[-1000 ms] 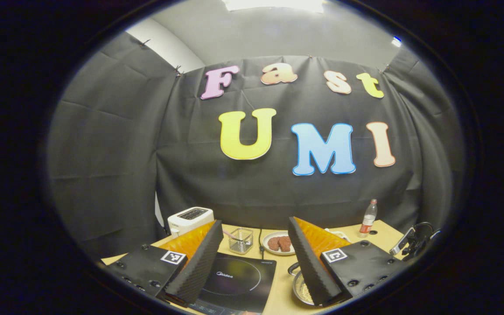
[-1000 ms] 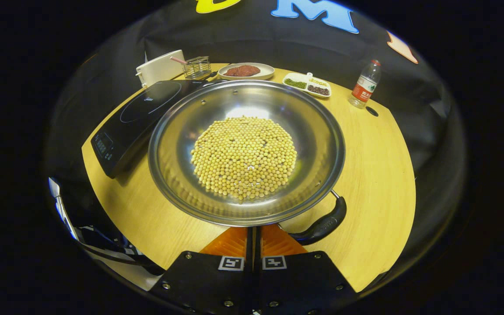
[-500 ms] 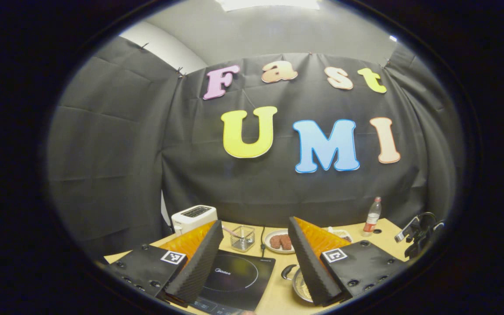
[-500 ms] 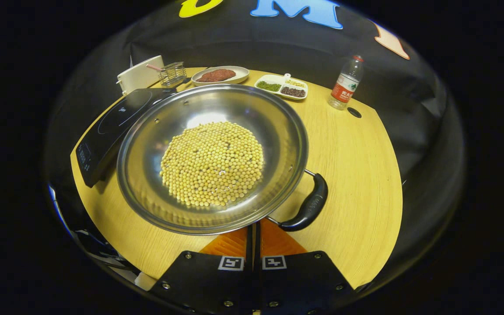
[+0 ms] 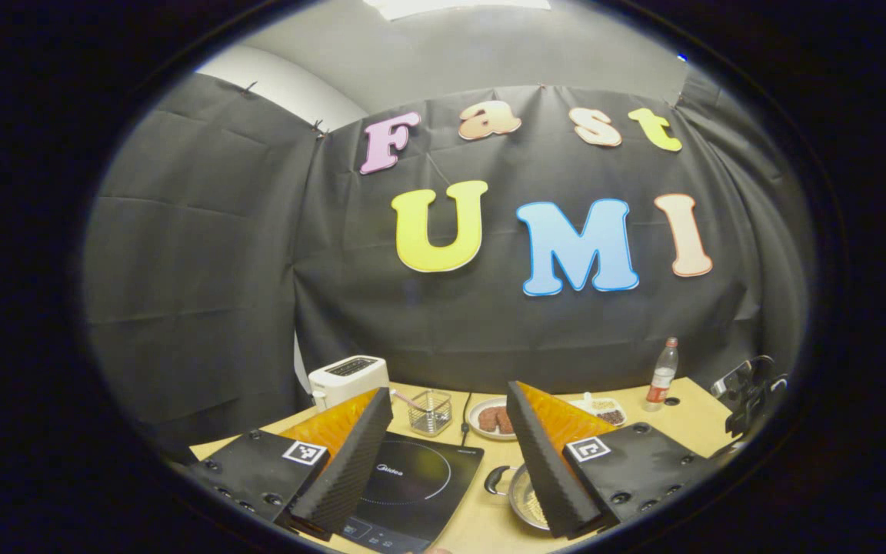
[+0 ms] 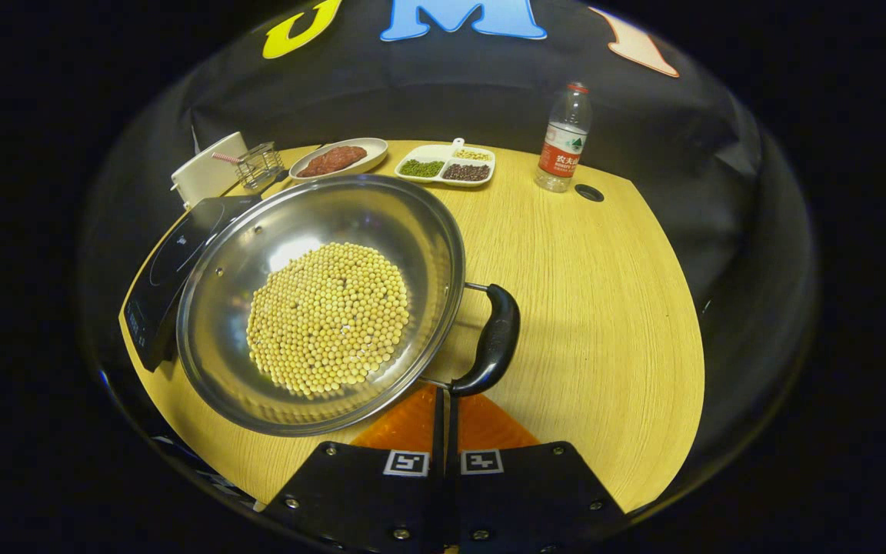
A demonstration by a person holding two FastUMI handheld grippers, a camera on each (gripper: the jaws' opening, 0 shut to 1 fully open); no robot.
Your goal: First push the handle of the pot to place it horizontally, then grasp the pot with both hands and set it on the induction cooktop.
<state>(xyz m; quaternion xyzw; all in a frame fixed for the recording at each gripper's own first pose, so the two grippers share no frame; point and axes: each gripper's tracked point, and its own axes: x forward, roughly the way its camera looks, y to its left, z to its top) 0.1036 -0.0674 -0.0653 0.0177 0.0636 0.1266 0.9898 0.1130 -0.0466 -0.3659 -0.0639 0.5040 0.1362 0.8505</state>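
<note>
My right gripper (image 6: 444, 400) has its fingers pressed together with nothing between them, its tip at the near end of the pot's black handle (image 6: 491, 341); whether they touch I cannot tell. The pot (image 6: 320, 300), full of yellow beans (image 6: 328, 315), sits on the table (image 6: 604, 308) just ahead and left of that gripper, its handle pointing off to the right. The cooktop (image 6: 170, 265) lies beyond the pot's left rim, just beside it. Farther ahead stand a plate (image 6: 339, 158), a divided dish (image 6: 447, 164) and a bottle (image 6: 562, 138).

My left gripper (image 5: 447, 454) is spread wide and holds nothing, raised above the table. Between its fingers I see the cooktop (image 5: 412, 492) below, and the pot (image 5: 524, 500) beside the right finger.
</note>
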